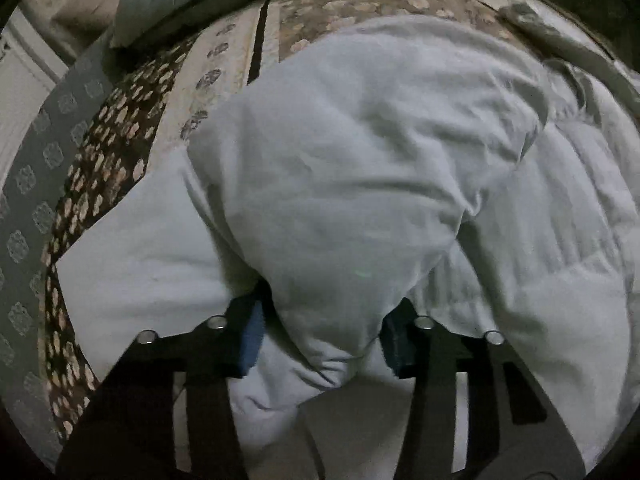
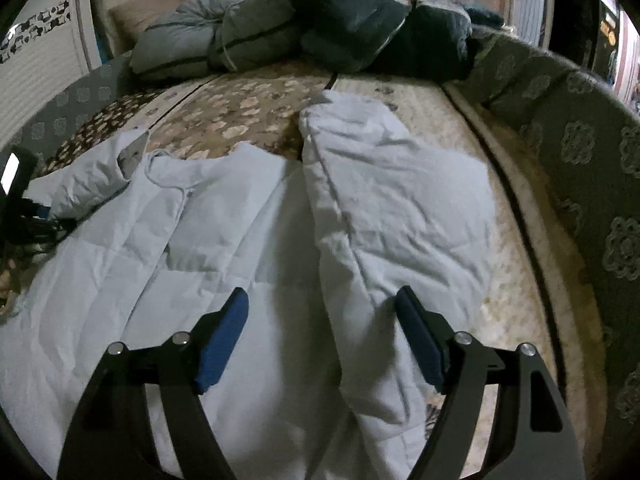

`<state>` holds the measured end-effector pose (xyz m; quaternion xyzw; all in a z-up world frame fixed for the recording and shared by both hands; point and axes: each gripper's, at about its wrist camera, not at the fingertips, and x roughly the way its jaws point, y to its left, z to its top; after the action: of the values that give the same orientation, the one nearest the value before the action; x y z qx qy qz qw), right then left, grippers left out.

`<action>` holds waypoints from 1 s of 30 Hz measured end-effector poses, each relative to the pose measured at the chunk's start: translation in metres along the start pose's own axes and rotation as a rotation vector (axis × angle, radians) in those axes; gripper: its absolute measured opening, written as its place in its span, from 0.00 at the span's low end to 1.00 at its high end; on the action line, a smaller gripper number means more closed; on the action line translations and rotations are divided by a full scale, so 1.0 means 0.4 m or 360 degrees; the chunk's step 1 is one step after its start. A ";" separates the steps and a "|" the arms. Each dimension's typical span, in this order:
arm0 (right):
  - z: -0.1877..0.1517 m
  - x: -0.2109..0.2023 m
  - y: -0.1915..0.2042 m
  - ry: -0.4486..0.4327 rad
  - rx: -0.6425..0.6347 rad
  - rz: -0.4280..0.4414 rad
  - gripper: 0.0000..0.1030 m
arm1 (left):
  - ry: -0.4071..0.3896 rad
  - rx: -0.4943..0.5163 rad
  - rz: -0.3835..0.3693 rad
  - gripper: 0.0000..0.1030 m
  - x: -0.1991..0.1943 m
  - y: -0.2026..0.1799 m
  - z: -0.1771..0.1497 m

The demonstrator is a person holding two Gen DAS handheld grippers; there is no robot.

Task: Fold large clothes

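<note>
Jacket point(image 2: 240, 240) lies flat on the bed point(image 2: 520, 280), long axis near-to-far. Left gripper point(image 1: 320, 340) – half open – brackets a bunched sleeve point(image 1: 352, 168); contact unclear. Right gripper point(image 2: 324, 336) hovers wide open, empty.

Both wrist views look steeply down along their fingers, close over the same pale-blue quilted jacket point(image 1: 360, 160) point(image 2: 248, 240) on the flower-patterned bed point(image 2: 240, 120)
</note>
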<state>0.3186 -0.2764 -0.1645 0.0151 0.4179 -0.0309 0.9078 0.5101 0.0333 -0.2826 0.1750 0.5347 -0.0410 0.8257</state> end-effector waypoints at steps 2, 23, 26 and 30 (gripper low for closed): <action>0.001 -0.015 -0.010 -0.0008 0.0049 0.0026 0.74 | 0.0002 -0.0028 -0.0053 0.32 -0.023 0.007 -0.013; 0.019 -0.119 -0.057 0.0056 0.0143 0.0035 0.74 | -0.0033 0.0046 -0.0408 0.05 -0.187 -0.234 -0.078; 0.042 -0.122 -0.015 0.0068 0.0094 0.0071 0.74 | -0.0040 0.0028 -0.0332 0.39 -0.199 -0.199 -0.099; 0.075 -0.110 0.055 0.0075 -0.0073 0.0032 0.74 | -0.0252 -0.0003 -0.0118 0.88 -0.274 -0.164 -0.115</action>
<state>0.3140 -0.2543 -0.1115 -0.0009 0.4396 -0.0119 0.8981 0.4068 -0.0257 -0.2171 0.1505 0.4739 -0.0849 0.8635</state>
